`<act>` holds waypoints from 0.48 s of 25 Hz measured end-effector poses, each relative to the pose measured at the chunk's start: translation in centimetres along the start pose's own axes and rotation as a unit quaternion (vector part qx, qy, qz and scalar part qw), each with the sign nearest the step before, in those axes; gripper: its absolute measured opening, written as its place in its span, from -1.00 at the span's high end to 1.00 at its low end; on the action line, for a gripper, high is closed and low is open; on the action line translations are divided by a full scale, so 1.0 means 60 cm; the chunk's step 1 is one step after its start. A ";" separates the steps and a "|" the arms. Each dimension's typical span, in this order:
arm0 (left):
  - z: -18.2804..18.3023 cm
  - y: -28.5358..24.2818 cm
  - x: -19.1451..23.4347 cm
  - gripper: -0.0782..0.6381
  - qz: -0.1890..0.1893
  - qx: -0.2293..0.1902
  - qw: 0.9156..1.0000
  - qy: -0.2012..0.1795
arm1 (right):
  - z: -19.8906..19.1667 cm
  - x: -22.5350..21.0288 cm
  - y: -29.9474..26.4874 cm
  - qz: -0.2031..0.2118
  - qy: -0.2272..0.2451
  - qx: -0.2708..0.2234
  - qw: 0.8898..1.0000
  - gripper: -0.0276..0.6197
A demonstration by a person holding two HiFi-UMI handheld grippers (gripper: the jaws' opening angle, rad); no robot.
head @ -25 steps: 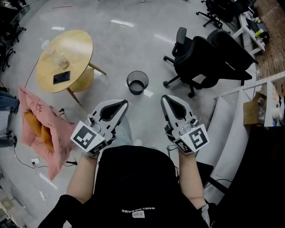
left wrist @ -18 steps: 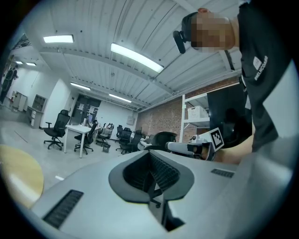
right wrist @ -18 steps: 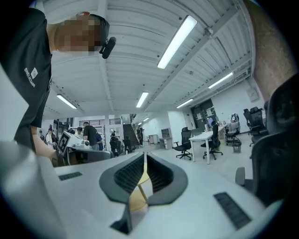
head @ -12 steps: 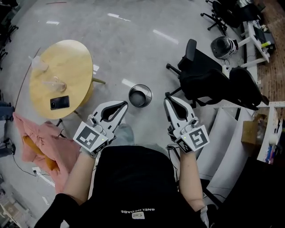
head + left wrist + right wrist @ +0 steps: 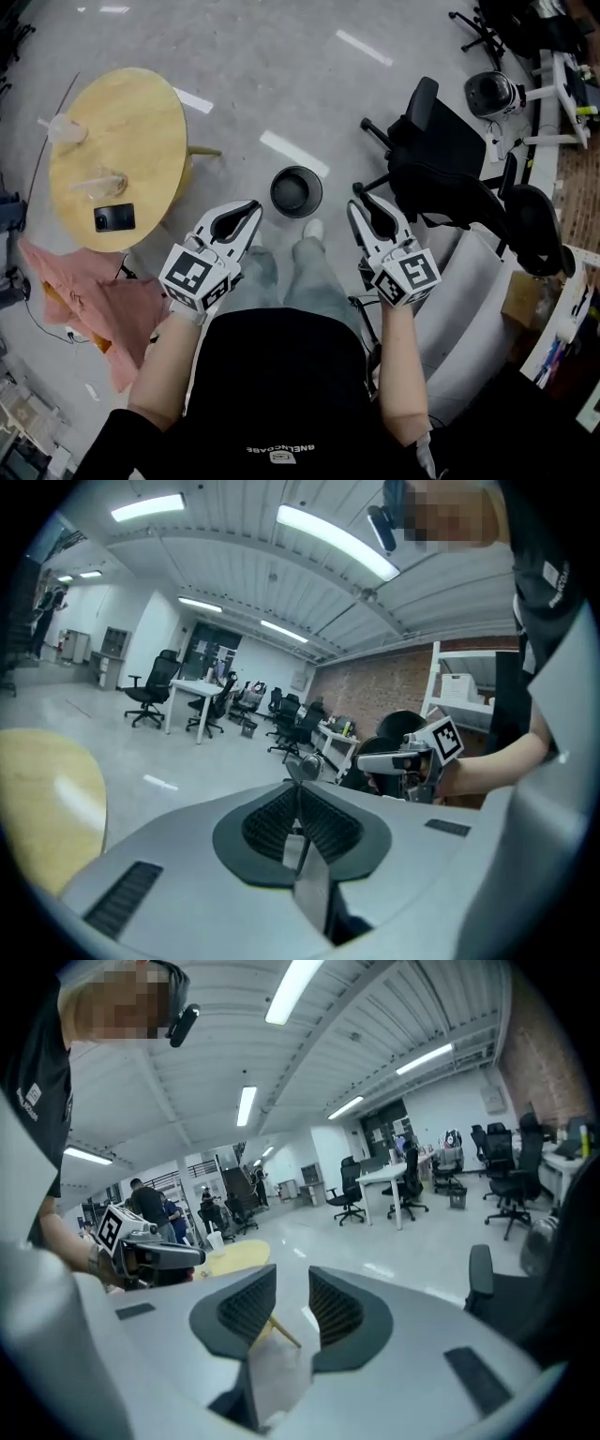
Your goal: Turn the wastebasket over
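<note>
One wastebasket [image 5: 296,191] is being flanked by two tools: the left gripper [image 5: 251,206] is being held clenched and empty, and the right gripper [image 5: 360,203] is opening, empty. The wastebasket's interior is being obscured by shadow.

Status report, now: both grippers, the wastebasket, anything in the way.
Left gripper jaws shut, empty; right gripper jaws opening, empty. Wastebasket upright on floor, mouth up, untouched, ahead between both grippers. Office chair close on its right, not blocking.

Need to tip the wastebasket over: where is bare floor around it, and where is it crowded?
Bare floor lies beyond the wastebasket, between the round table and the office chair. It is crowded on the chair side, where the chair's base comes close, and on the near side, by the person's shoe.
</note>
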State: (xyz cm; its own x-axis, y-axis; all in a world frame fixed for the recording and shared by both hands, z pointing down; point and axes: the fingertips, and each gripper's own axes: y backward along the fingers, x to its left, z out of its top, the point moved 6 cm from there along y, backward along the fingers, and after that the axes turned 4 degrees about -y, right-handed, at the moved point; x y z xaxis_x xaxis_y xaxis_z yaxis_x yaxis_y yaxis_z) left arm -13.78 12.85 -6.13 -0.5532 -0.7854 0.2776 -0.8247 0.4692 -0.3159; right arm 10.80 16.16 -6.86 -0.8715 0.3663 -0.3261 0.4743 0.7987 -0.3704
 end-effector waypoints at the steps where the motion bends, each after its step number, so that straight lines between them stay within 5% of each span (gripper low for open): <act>1: -0.014 -0.015 0.004 0.73 0.009 0.010 1.000 0.013 | -0.016 -0.021 -0.005 -0.001 -0.010 0.015 1.000 0.59; 7: -0.142 -0.123 0.058 0.39 0.047 0.083 0.992 0.081 | -0.139 -0.160 -0.058 -0.019 -0.055 0.098 0.994 0.49; 12: -0.295 -0.206 0.091 0.15 0.070 0.151 0.974 0.151 | -0.282 -0.267 -0.115 -0.027 -0.095 0.181 0.979 0.45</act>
State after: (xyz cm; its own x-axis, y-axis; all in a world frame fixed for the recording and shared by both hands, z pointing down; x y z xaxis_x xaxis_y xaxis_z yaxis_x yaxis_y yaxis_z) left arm -8.73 9.91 15.35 -0.7051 -0.5462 0.4522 -0.6913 0.3874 -0.6099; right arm 19.39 12.83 15.66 -0.8735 0.2058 -0.4412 0.4719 0.5806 -0.6635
